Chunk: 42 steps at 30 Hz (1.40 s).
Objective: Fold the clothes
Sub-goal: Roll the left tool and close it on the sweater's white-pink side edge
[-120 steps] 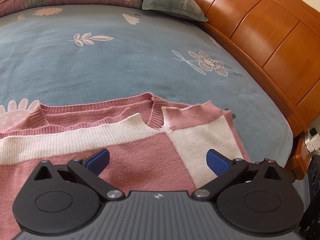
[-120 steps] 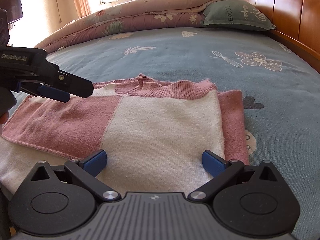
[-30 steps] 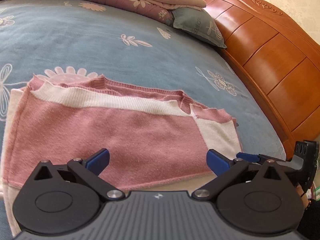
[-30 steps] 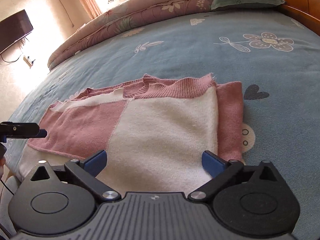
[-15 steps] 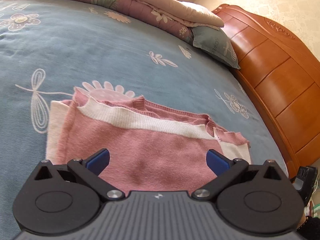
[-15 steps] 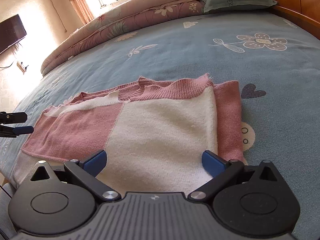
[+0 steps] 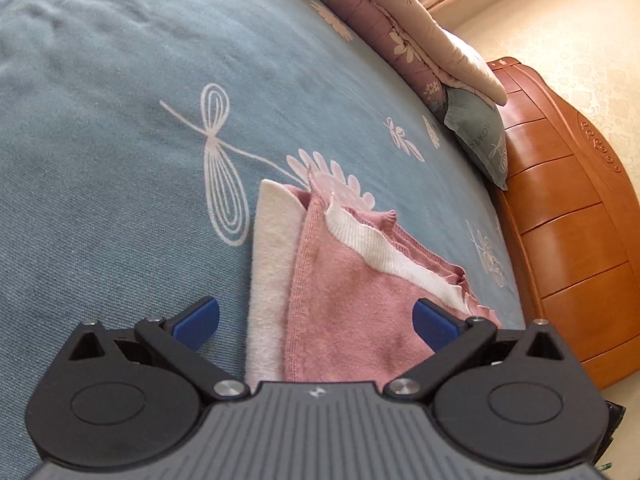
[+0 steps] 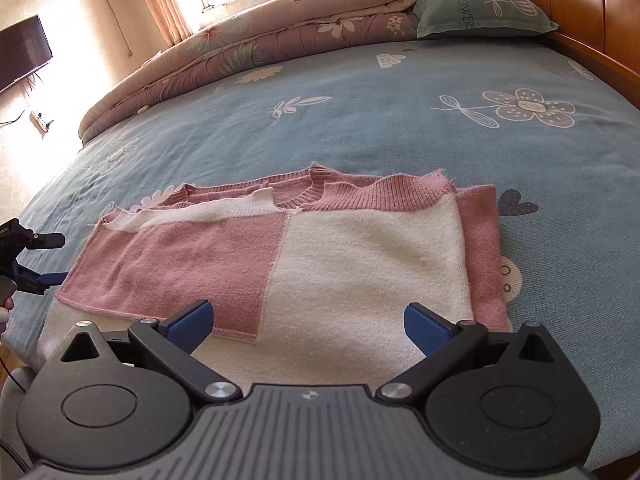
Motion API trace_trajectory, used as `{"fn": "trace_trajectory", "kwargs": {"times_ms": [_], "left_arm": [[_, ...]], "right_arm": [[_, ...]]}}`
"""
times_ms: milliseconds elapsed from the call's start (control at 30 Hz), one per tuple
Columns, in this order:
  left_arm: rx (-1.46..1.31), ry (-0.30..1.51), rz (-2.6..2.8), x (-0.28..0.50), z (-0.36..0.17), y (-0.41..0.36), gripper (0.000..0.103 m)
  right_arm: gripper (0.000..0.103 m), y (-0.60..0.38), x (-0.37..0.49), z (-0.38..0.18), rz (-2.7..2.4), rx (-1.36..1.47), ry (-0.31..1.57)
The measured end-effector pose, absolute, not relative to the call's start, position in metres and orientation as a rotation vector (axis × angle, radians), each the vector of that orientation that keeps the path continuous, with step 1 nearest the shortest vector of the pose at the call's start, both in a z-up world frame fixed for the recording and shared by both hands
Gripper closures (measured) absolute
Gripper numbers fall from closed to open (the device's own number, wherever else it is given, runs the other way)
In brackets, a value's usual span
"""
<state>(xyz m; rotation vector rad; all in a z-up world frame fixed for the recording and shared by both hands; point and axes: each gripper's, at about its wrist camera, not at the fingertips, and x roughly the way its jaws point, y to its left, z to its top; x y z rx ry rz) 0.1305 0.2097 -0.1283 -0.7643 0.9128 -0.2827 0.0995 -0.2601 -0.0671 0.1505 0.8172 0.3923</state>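
A pink and white knit sweater [image 8: 312, 256] lies folded flat on the blue bedsheet [image 8: 360, 128], its ribbed collar toward the far side. In the left wrist view the sweater [image 7: 340, 300] is seen end-on from its left edge, white layer under pink. My left gripper [image 7: 316, 320] stands open just short of that edge, nothing between its blue pads. The same left gripper [image 8: 40, 258] shows at the left of the right wrist view, beside the sweater's left end. My right gripper [image 8: 308, 322] is open over the sweater's near edge, holding nothing.
A rolled floral quilt [image 8: 248, 40] and a grey-green pillow [image 8: 480, 4] lie along the far side of the bed. A wooden headboard [image 7: 568, 240] bounds the right side. A dark TV [image 8: 22, 54] hangs on the left wall. A fingertip [image 8: 6, 304] shows at the left edge.
My left gripper has swung leftward and round to the sweater's left end, now looking along its length. The right gripper has barely moved. The sweater lies as before.
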Motion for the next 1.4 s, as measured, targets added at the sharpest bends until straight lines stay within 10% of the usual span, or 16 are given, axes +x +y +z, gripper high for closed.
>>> {"fn": "trace_trajectory", "kwargs": {"times_ms": [1400], "left_arm": [[-0.824,1.081,-0.666,0.193,-0.154,0.178,0.001]], "right_arm": [[0.000,-0.162,0.095,-0.054,0.595,0.123,0.867]]}}
